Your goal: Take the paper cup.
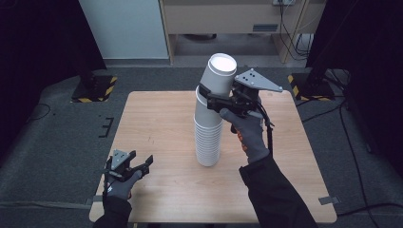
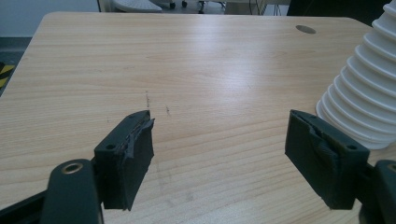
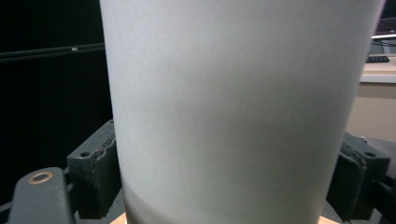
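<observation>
Two grippers: your right gripper (image 1: pixel 215 101) is closed on the top cup (image 1: pixel 220 76); your left gripper (image 1: pixel 129 168) rests wide open and empty near the front left corner of the table (image 1: pixel 157 123).
Top cup, place: it sits tilted at the upper end of the stack of cups (image 1: pixel 208 140), which stands upside down near the middle of the table. I cannot tell if it is already free from the cup below.
Grip now: in the right gripper view the pads (image 3: pixel 95 175) press the white wall (image 3: pixel 229 107) from both sides, low on the body as that view shows it.
Weight: I judge it very light; lifting it will need almost no force.
Stiffness: a thin paper wall, so it is soft. If you squeeze hard, it may dent or go oval.
Surface: smooth and a little slippery, and the body is a cone, so the cup can slide along the pads.
Best hold: take it close to the rolled rim, where the wall is most stiff, with only light pressure.
Risk: nested cups often stick together, so the next one may come up too, and the tall stack may tip.
Left gripper, use: its jaws stand just beside the ribbed base of the stack (image 2: pixel 364 100); you could steady the stack there.
</observation>
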